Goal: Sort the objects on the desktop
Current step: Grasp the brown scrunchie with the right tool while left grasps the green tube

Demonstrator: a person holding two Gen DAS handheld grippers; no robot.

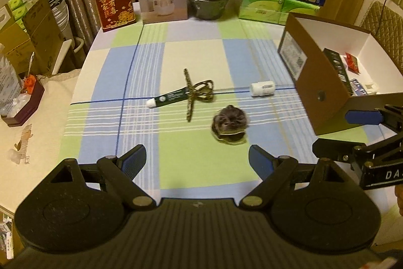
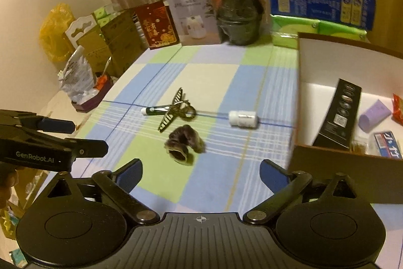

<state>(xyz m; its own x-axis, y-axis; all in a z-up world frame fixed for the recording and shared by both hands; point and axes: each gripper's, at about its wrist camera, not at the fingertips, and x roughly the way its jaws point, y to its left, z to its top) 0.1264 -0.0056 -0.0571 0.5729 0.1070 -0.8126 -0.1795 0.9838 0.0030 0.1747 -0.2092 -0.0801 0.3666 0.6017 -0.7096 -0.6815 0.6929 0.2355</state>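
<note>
Both the left tool [image 1: 197,160] and right tool [image 2: 201,173] hang wide open and empty over the tabletop [image 1: 191,57], so the next pick seems due: lower onto the fuzzy hair tie [image 1: 229,126] and carry it to the cardboard box [image 2: 327,72].

Furry dark item [image 2: 185,144] blurred, identity unclear; open box [image 2: 327,155] cut off at right edge; box labels [image 1: 294,56] too small to read.

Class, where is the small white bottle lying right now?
In both wrist views the white bottle lies on its side on the checked cloth, between the hair claw clip and the open cardboard box.
</note>
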